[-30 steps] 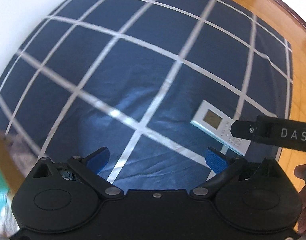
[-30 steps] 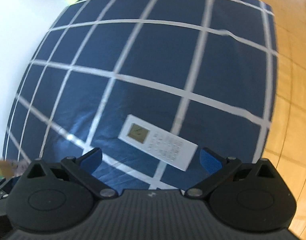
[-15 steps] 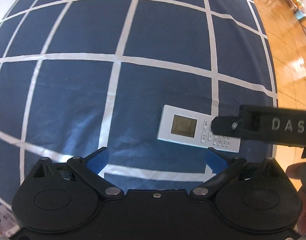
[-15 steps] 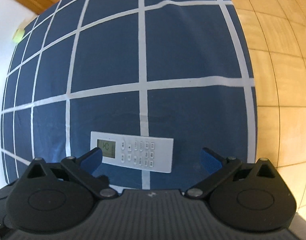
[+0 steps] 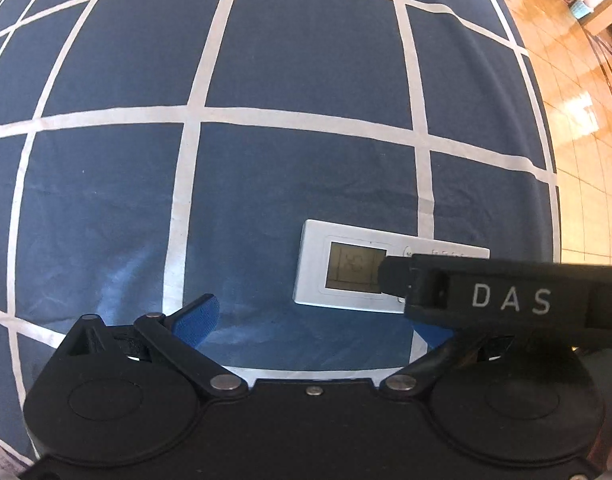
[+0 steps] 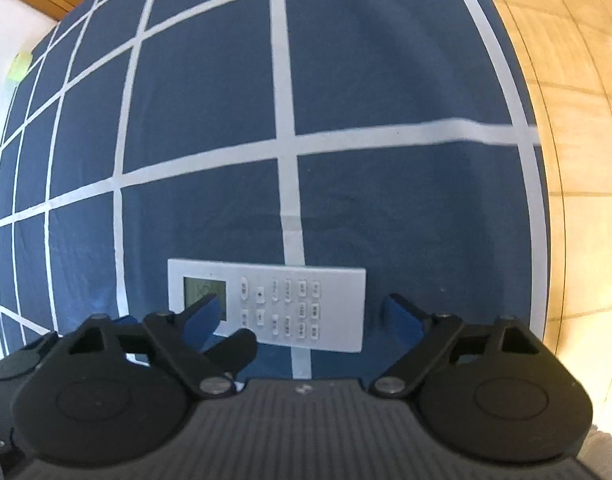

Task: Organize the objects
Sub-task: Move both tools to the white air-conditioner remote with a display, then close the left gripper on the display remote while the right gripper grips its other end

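Note:
A white remote control (image 6: 282, 304) with a small screen and grey buttons lies flat on the blue cloth with white grid lines (image 6: 210, 100). My right gripper (image 6: 306, 318) is open and low over it, its blue fingers either side of the remote's length. In the left wrist view the remote (image 5: 342, 266) lies ahead and to the right. A black finger of the right gripper marked DAS (image 5: 506, 296) crosses over its button end. My left gripper (image 5: 318, 320) is open and empty, just short of the remote.
The blue cloth (image 5: 266, 80) covers the surface. A wooden floor (image 6: 578, 120) lies past its right edge. A small yellow-green object (image 6: 20, 66) sits at the far left edge by a white wall.
Both grippers have moved closer to the remote and lower. The remote now lies square across the right wrist view, between the right fingers. Both grippers stay open.

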The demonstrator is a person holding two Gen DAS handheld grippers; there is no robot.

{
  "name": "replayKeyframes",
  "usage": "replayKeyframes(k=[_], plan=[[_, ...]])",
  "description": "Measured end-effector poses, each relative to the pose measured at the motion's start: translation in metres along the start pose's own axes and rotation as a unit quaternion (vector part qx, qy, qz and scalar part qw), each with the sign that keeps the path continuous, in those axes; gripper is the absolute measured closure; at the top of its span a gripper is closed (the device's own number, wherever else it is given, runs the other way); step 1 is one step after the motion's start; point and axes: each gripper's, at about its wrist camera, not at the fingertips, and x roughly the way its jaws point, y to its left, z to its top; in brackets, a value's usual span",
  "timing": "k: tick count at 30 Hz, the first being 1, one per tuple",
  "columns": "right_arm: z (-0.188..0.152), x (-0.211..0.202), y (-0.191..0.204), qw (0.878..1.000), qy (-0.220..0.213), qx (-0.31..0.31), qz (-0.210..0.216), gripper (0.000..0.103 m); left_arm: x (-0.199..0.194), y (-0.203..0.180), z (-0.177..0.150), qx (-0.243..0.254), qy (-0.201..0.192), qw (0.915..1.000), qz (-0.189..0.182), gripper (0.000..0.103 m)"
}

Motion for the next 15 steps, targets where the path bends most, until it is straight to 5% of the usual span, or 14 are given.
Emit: replayKeyframes(k=[10, 15], plan=[[0.009, -0.004, -0.005, 1.0, 0.002, 0.002, -0.002, 0.032, 0.003, -0.007, 0.004, -0.003, -0.004, 0.9999, -0.011, 0.005], [0.013, -0.003, -0.005, 1.0, 0.013, 0.003, 0.002, 0.036, 0.0, -0.004, 0.006, -0.013, 0.004, 0.9993, -0.036, 0.022]])
